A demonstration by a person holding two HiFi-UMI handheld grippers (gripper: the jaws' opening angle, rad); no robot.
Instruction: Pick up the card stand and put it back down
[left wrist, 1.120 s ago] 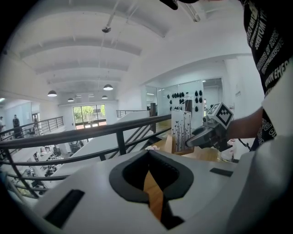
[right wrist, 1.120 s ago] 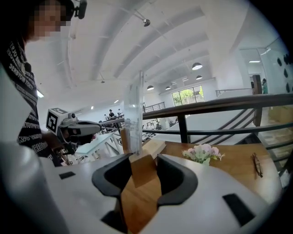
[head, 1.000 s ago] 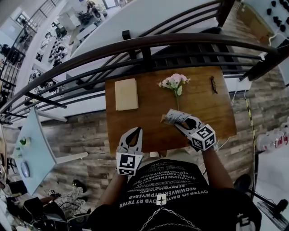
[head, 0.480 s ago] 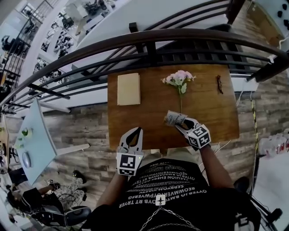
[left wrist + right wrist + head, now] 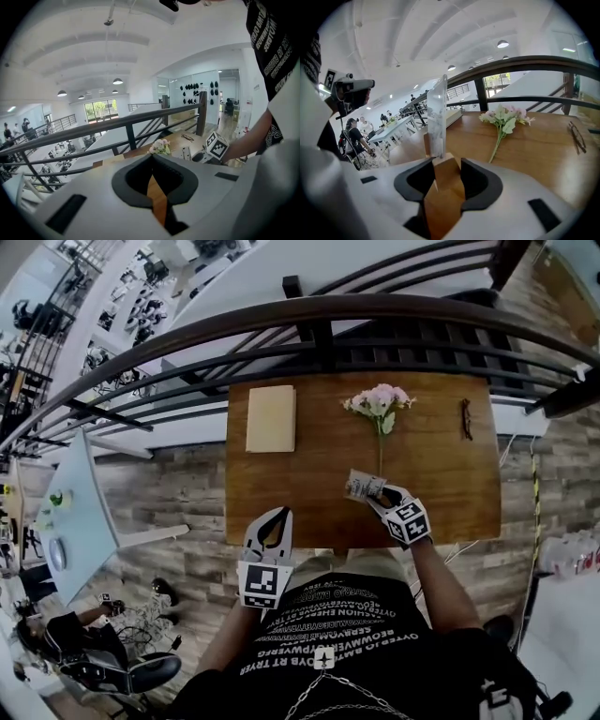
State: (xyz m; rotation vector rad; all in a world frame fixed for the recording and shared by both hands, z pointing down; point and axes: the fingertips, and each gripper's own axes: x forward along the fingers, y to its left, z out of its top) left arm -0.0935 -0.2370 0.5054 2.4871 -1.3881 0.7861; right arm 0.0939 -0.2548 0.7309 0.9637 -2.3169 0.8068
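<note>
1. Wood forms the block base of the card stand [image 5: 364,486], which carries a clear upright panel. It is at six o'clock from the centre of the brown wooden table [image 5: 309,493], near the front edge. Whether it touches the top I cannot tell.
2. The right gripper [image 5: 446,164] has its jaws clamped on that base.
3. The left gripper [image 5: 281,514], jaws together and empty, hangs at seven o'clock, off the front edge.
4. A pink flower bunch [image 5: 378,401] lies at twelve and a tan rectangular book [image 5: 271,418] at ten.

Pink flower sprig [image 5: 379,402], tan book [image 5: 272,418] on wooden table [image 5: 309,493].
</note>
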